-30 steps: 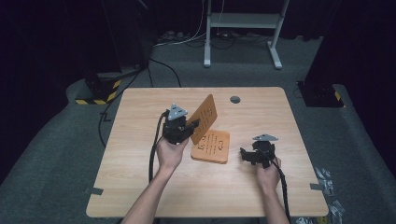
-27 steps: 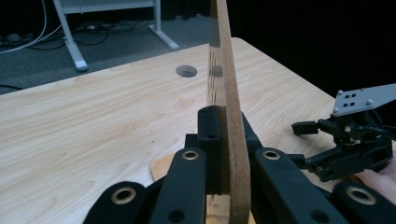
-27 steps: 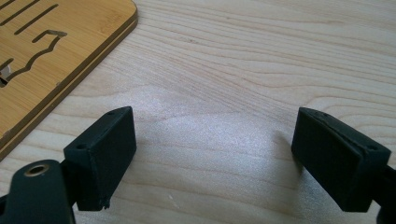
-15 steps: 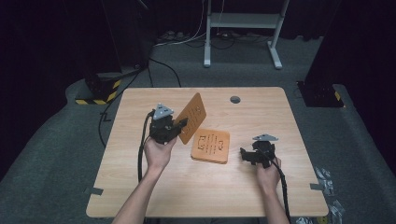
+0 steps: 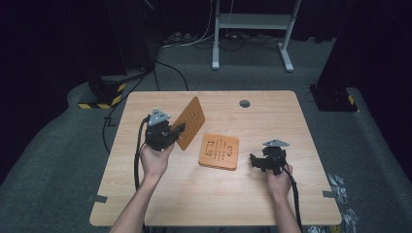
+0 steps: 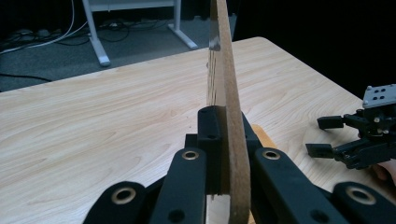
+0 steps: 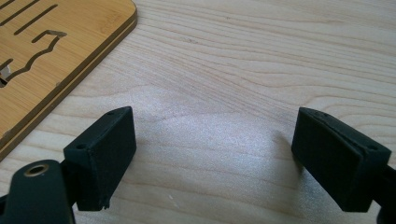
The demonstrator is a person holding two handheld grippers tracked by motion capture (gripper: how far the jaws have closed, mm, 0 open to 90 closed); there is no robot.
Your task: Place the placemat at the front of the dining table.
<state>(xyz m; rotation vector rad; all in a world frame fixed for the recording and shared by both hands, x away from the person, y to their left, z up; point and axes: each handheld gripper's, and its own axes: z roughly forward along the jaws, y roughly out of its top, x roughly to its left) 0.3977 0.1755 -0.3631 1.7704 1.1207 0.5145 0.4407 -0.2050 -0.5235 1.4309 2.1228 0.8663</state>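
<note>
The left tool [image 5: 180, 128] clamped 1 slotted board [image 5: 190, 122] aloft, left of center; the right tool [image 5: 254, 160] gaped wide. Next: set it down carefully.

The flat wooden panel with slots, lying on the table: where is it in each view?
High view: flat panel at table centre, between the two grippers.
Left gripper view: a rounded sliver just right of the jaws.
Right gripper view: top left corner.
Shared landmark: the right gripper, also at right edge.
</note>
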